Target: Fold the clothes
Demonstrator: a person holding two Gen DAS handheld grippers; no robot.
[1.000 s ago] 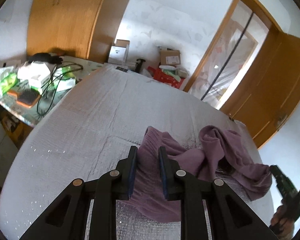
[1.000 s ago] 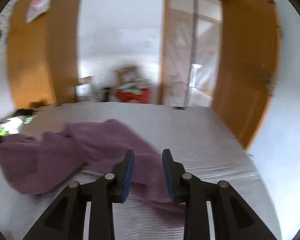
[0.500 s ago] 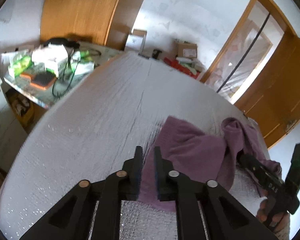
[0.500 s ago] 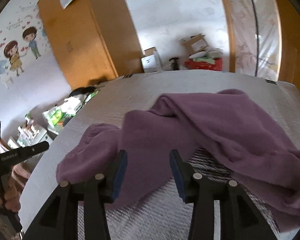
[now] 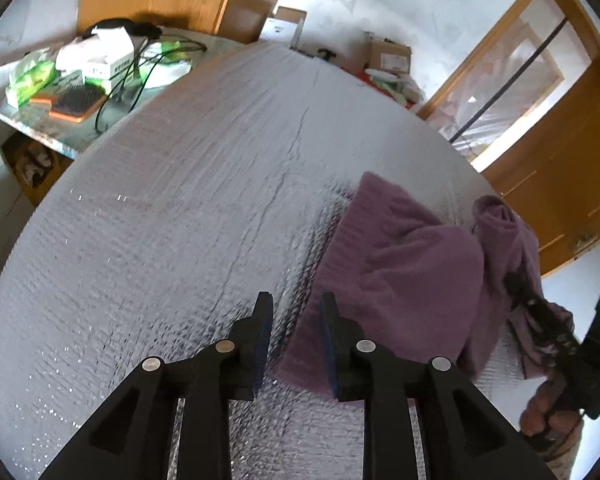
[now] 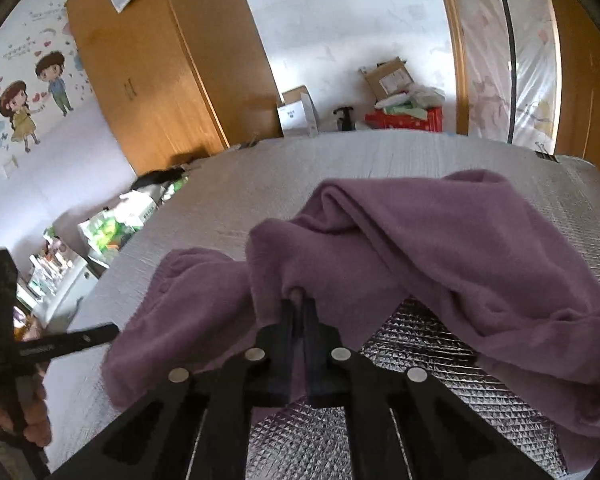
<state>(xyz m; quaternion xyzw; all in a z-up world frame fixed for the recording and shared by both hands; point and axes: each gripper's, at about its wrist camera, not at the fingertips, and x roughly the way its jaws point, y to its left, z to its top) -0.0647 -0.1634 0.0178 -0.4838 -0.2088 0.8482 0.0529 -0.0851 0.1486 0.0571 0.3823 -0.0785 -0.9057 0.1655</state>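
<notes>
The purple garment (image 6: 440,248) lies rumpled on the silvery quilted mat (image 5: 180,220). The right gripper (image 6: 299,308) is clamped on a fold of it, apparently lifting it slightly. The left gripper (image 5: 294,312) hangs released beside its edge.

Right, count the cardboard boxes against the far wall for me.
2 that I can make out: an open brown box stacked above the red crate, and a white-fronted box beside the wardrobe. The clutter may hide others.
</notes>
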